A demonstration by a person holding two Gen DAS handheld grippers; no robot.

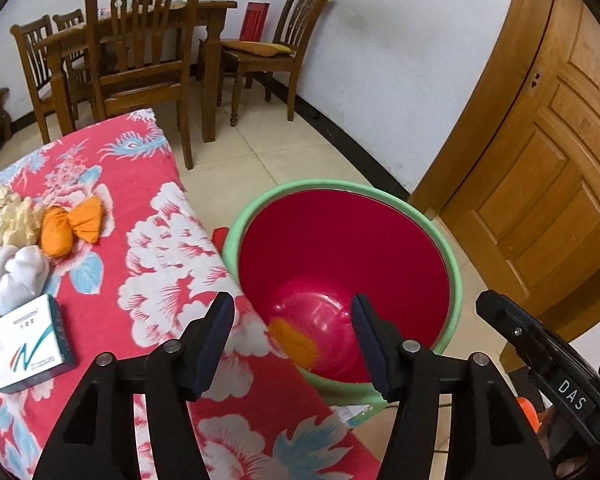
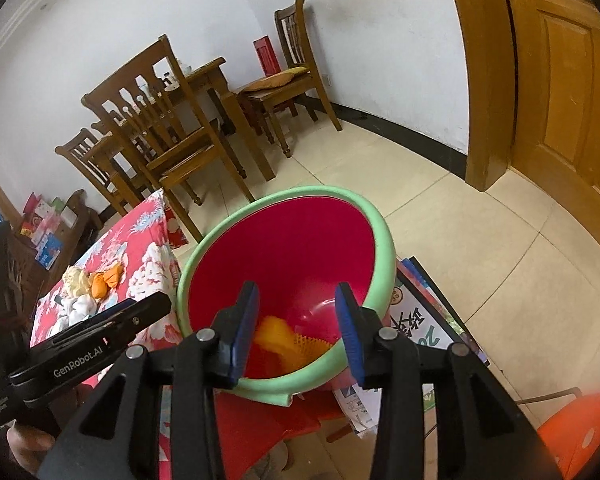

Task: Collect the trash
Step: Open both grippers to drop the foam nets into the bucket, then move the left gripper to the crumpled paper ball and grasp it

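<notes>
So far we've got one orange bit [image 2: 288, 340] in the bin [image 1: 452, 264], w/ both grippers, left [image 1: 292, 336] & right [image 2: 296, 322], over it, jaws spread & empty, while orange wad [image 1: 70, 226], cream wad [image 1: 8, 214], white wad [image 1: 20, 272] & box [image 1: 26, 344] wait on the counter [image 1: 172, 264].

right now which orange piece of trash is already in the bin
The blurred orange scrap low inside the red bin; the orange twisted wrapper lies on the floral cloth.
</notes>
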